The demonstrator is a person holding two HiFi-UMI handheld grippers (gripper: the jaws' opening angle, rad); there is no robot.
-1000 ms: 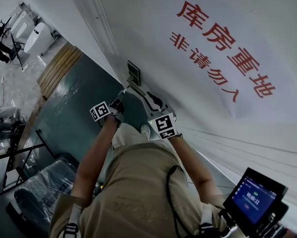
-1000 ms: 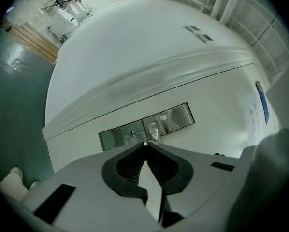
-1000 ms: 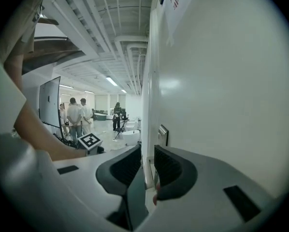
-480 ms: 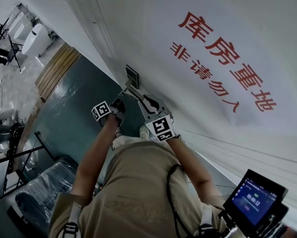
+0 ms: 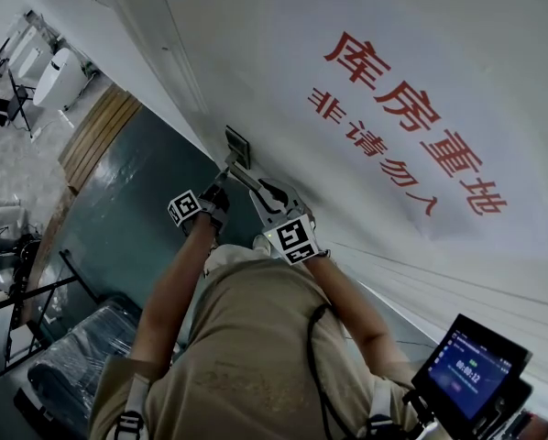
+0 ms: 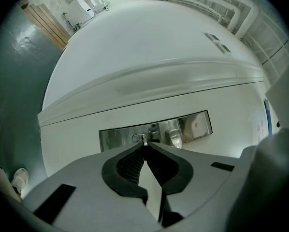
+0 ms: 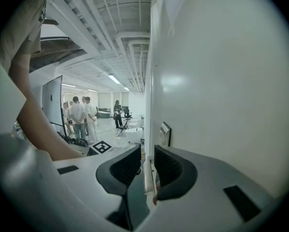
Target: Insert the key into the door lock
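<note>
Key [image 6: 143,140] | pinched in left gripper [image 6: 144,149], tip at lock [image 6: 119,138] keyhole | right gripper [image 7: 147,159] spread around handle [image 7: 147,175]

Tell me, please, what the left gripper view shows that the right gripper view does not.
Only the left gripper view: the left gripper shut on the key, its tip at the keyhole, and the person's shoes. Only the right gripper view: the door handle between the right gripper's jaws, and people standing far off. Both: the white door and the metal lock plate.
</note>
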